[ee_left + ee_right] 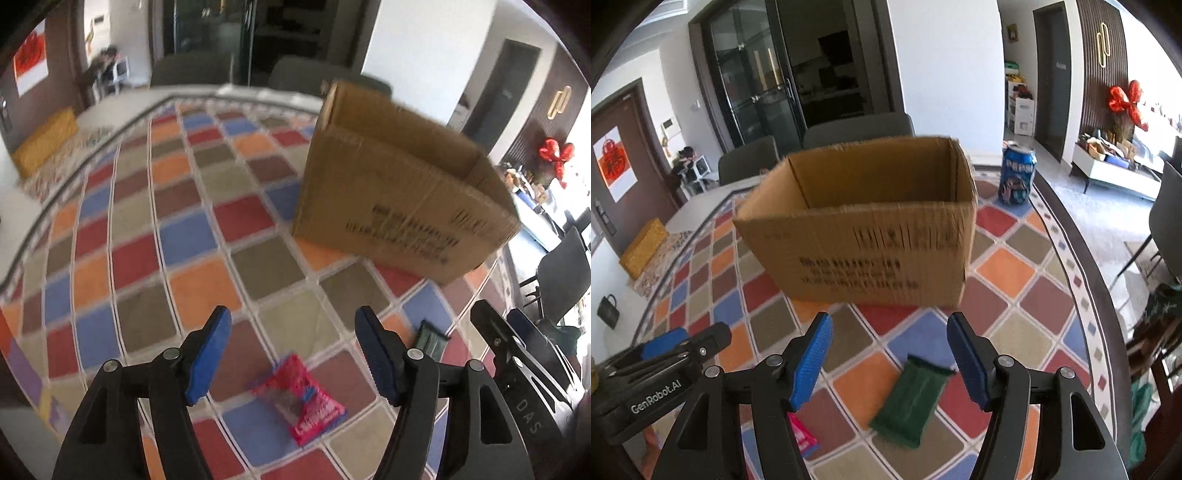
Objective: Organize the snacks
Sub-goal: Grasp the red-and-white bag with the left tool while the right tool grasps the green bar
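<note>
A pink-red snack packet (301, 400) lies flat on the checkered tablecloth, below and between the fingers of my open, empty left gripper (293, 356). A green snack packet (910, 400) lies flat below my open, empty right gripper (890, 360); its edge also shows in the left wrist view (430, 341). An open cardboard box (871, 229) stands upright beyond both packets; it shows in the left wrist view (399, 192) to the right. The pink packet's corner (801, 435) peeks out beside the right gripper's left finger.
A blue Pepsi can (1016, 173) stands to the right behind the box. The round table's dark edge (1082, 258) curves along the right. Grey chairs (857, 127) stand behind the table. The other gripper shows at each view's side (517, 350) (672, 350).
</note>
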The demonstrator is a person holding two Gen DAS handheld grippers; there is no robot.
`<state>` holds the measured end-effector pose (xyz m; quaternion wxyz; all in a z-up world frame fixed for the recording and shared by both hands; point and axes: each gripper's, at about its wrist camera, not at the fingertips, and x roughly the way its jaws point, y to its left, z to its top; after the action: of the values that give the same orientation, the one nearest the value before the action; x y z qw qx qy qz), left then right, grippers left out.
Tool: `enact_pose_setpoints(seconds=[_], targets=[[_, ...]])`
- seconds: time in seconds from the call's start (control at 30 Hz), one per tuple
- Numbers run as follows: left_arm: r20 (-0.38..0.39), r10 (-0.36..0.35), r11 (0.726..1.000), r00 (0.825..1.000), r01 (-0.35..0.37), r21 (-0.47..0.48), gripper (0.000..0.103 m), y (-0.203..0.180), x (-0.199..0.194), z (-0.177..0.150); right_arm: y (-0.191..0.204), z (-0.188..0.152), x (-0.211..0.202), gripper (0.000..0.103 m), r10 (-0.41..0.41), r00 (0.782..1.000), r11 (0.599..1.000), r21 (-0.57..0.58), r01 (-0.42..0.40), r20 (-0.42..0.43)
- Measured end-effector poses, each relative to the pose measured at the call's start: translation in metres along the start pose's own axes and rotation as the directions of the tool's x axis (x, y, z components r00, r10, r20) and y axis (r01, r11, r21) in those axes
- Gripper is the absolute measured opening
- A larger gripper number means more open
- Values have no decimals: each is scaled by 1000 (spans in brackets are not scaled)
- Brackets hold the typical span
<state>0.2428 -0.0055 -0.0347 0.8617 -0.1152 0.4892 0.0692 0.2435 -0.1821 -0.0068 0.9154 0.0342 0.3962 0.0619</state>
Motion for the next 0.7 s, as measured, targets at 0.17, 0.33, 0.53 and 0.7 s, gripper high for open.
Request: enact_pose_setpoints(seconds=[0.17,0.33,0.53,0.7], targets=[[-106,6,997,994,-14,-71,69,5,23,-25,-3,-21,10,65,-26,999,1000,3,26,-46],[-187,8,992,982,-31,-124,68,7,44,-45,-7,-37,24,65,-61,994,998,5,62,-88],[-257,21,986,966,-63,-154,68,6,64,-58,-13,-50,41,65,-94,986,995,7,95,-139],[-250,64,988,966,-97,-121,69,-2,67,-64,-16,-58,52,65,-92,980,995,15,96,-174]])
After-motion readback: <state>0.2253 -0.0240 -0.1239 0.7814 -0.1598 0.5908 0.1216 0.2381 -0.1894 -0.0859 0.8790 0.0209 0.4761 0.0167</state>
